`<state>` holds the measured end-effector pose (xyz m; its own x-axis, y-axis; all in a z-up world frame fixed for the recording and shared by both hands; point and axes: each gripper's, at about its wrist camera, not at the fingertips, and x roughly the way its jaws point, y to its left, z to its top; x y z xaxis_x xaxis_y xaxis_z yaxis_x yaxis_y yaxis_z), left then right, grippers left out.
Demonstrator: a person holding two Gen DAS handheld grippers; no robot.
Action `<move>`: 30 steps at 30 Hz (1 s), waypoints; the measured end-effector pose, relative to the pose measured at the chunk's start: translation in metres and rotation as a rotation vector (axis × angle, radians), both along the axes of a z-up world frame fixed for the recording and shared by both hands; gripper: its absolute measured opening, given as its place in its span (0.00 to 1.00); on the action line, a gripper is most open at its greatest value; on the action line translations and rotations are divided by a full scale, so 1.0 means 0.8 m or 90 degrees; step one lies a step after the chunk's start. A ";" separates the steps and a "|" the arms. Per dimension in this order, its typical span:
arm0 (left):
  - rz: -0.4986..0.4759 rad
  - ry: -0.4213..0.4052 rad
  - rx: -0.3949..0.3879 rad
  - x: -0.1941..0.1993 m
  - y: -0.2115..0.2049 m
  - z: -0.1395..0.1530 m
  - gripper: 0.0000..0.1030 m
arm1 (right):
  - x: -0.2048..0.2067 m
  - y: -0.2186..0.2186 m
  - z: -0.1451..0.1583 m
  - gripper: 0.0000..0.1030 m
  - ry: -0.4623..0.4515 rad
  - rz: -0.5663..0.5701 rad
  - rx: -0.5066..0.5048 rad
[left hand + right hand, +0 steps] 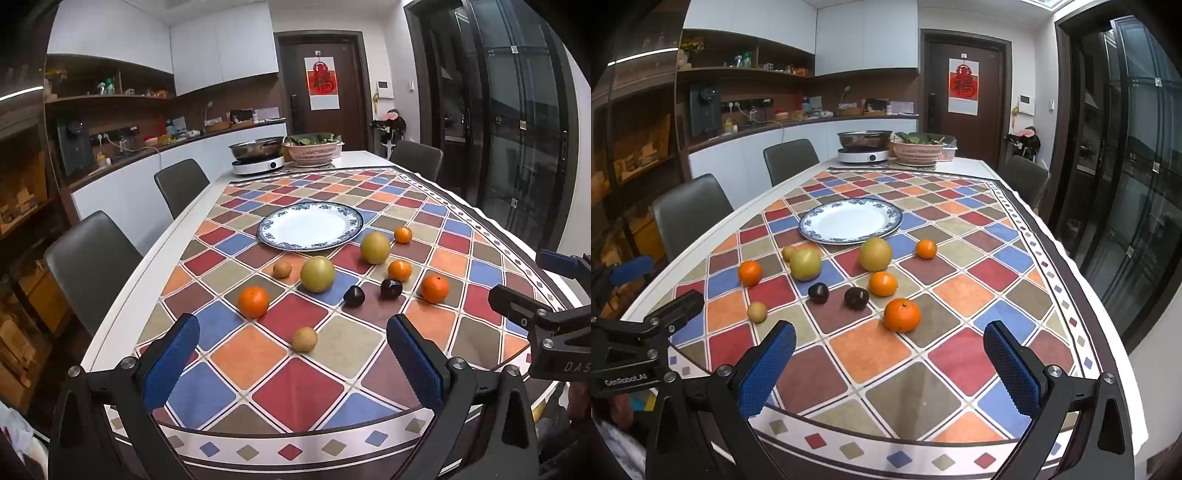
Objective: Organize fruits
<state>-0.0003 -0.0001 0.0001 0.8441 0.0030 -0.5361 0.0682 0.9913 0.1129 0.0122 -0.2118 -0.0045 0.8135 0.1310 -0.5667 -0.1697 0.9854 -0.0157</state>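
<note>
Left gripper and right gripper both gape wide, holding nothing, above the near tablecloth edge; fruit clusters short of the bare plate.

The small brown fruit on the left hides partly behind a big yellow fruit. Far shelf things are too small to tell.

Both wrist views face plate across table, overlapping.
</note>
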 end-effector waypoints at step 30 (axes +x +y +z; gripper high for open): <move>0.002 -0.002 -0.001 -0.003 0.001 0.002 1.00 | 0.001 0.002 0.001 0.99 -0.003 0.001 0.000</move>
